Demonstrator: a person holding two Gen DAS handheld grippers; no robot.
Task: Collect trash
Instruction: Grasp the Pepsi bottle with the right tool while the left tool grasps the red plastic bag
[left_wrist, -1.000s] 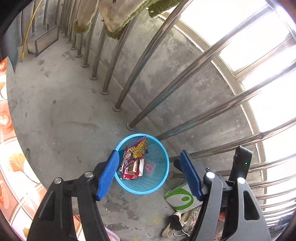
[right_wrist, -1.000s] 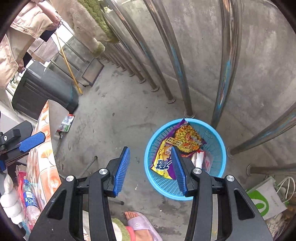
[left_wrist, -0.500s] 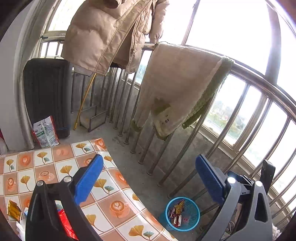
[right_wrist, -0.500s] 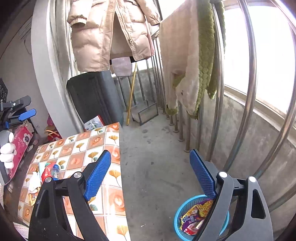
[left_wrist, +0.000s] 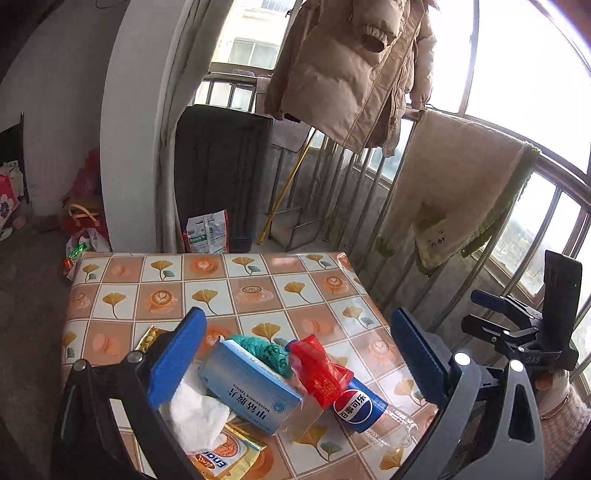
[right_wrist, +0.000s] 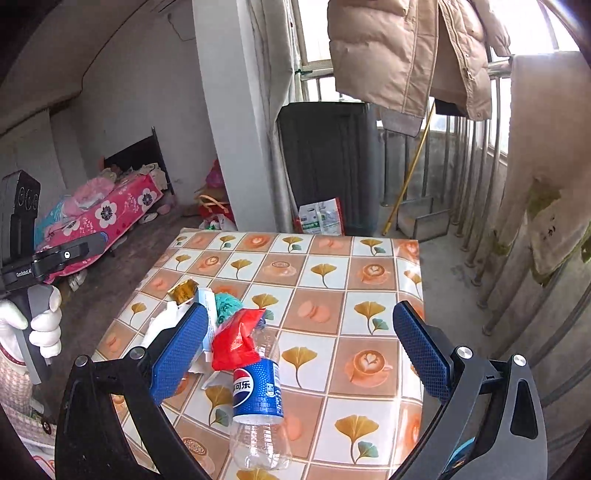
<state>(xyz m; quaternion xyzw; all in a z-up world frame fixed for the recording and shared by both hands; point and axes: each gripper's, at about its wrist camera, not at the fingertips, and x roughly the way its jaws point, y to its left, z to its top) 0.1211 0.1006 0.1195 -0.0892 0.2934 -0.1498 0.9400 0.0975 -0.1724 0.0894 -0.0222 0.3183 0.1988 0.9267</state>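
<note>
Left gripper (left_wrist: 295, 354) spread wide over the near end of the bench (left_wrist: 258, 288), nothing between the blue pads (left_wrist: 177, 354); right gripper (right_wrist: 299, 350) with jaws opening, likewise empty, hovering above the same patterned cloth; gloved hand (right_wrist: 40, 325) on the left gripper's handle at the left edge of the right wrist view.

Trash heaped on the near part of the bench, close to the left-hand side: empty Pepsi bottle (right_wrist: 256, 398) lying on its side, clear base toward the camera; red plastic bag (right_wrist: 236, 339) crumpled over the bottle's neck; blue-and-white tablet box (left_wrist: 251, 387) tilted across the heap, touching the red bag; teal bag (left_wrist: 266, 350) bunched just behind the box; white tissue (left_wrist: 199, 417) beside the box, partly behind the left pad; yellow sachet (left_wrist: 221, 454) under the tissue at the bench's near edge; small gold wrapper (right_wrist: 183, 290) apart, just beyond the heap.
</note>
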